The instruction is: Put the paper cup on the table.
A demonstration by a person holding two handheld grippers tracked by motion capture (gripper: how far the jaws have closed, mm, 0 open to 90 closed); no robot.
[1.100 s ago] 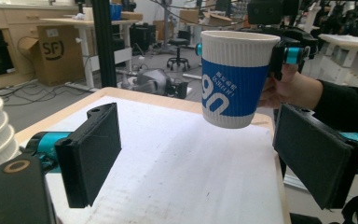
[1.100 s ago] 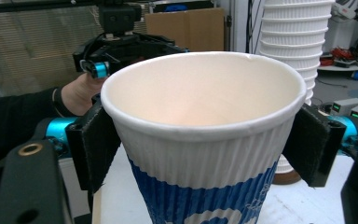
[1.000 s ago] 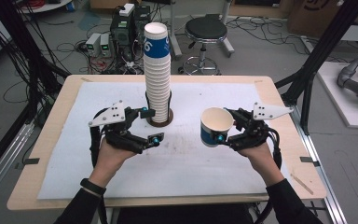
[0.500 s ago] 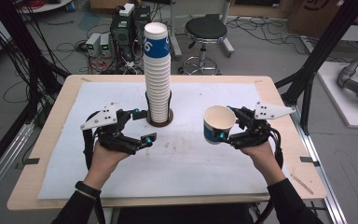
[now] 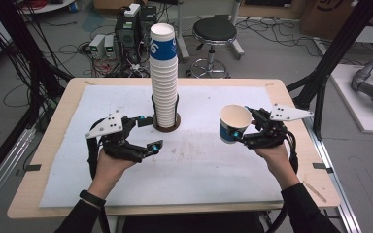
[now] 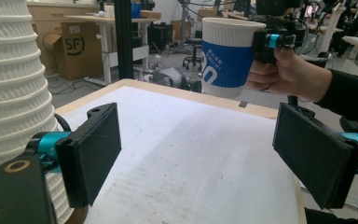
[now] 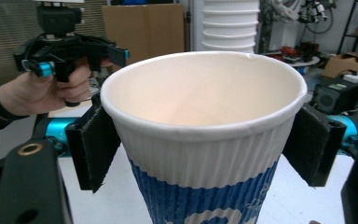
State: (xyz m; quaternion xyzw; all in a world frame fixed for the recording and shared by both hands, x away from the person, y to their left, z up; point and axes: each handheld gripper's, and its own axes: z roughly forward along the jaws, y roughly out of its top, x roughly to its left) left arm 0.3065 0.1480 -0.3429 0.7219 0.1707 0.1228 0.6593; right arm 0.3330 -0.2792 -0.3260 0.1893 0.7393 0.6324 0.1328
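Your right gripper (image 5: 245, 132) pinches single paper cup (image 5: 234, 123) by ribbed sides, pads pressed on both walls, mouth up, slightly tilted. Cup held off table (image 5: 296, 191), over right half, nearer right edge than centre. Your left gripper (image 5: 147, 133) has jaws spread, nothing between them, low over white sheet (image 5: 194, 170), just left of cup stack (image 5: 163, 77). Stack upright in dark holder (image 5: 165, 125) near far edge, middle.
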